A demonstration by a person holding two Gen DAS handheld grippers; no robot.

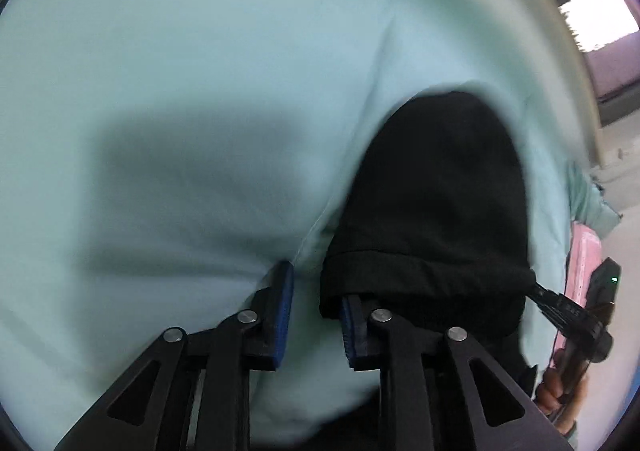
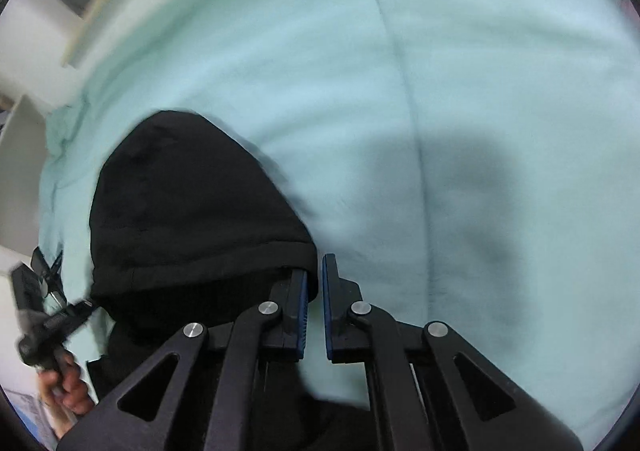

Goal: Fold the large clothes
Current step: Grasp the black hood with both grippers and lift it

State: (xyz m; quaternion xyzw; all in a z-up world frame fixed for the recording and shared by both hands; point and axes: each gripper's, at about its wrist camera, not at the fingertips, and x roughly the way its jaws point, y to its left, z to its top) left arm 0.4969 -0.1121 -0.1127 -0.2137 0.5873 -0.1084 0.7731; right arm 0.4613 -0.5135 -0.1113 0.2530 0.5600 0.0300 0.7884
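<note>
In the left wrist view we see our left gripper point(image 1: 314, 315) with two black fingers and blue ridged pads point(image 1: 282, 315). The fingers stand a little apart with nothing pinched between them; the black garment point(image 1: 436, 203) drapes over the right one. It is one soft, dark, rounded piece with a thick hem, lying on a smooth mint sheet point(image 1: 200, 71).

In the right wrist view our right gripper point(image 2: 315, 307) has its two fingers close together, a thin gap between. The black garment point(image 2: 188, 203) covers the left finger's tip. The mint sheet point(image 2: 460, 91) has one long crease.
</note>
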